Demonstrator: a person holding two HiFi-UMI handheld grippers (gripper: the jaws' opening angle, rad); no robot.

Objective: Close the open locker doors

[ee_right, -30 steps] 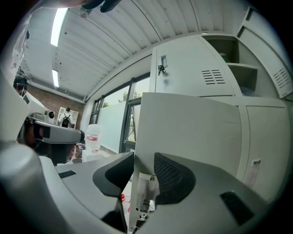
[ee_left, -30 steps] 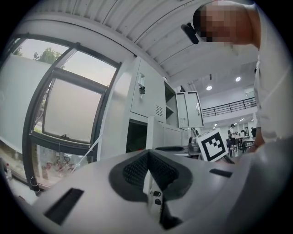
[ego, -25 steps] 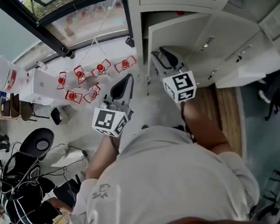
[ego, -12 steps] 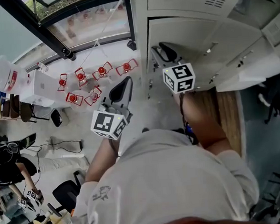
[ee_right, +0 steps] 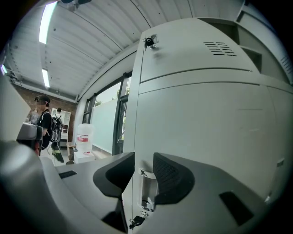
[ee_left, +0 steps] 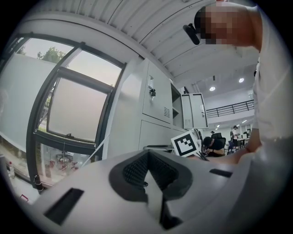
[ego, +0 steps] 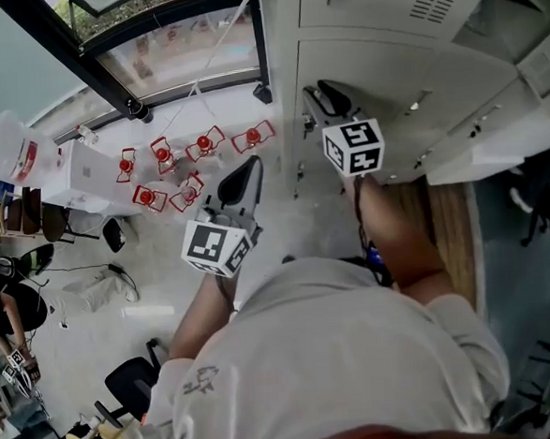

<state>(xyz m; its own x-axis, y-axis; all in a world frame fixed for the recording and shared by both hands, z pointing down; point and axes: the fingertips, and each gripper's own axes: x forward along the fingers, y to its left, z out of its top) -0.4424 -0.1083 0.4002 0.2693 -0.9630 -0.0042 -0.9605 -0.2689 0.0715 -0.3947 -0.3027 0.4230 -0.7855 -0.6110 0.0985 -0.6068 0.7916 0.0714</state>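
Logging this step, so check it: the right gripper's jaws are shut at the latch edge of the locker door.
Not shut. The right gripper view shows the right gripper with jaws apart, having just closed a little, at the latch edge of the locker door, with the latch between them.

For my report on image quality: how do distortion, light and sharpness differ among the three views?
Head view: wide-angle, the lockers lean, even daylight, sharp. Left gripper view: fisheye with black corners, bright hazy window, a mosaic patch on top. Right gripper view: fisheye bends the locker door, the ceiling lamp glares.
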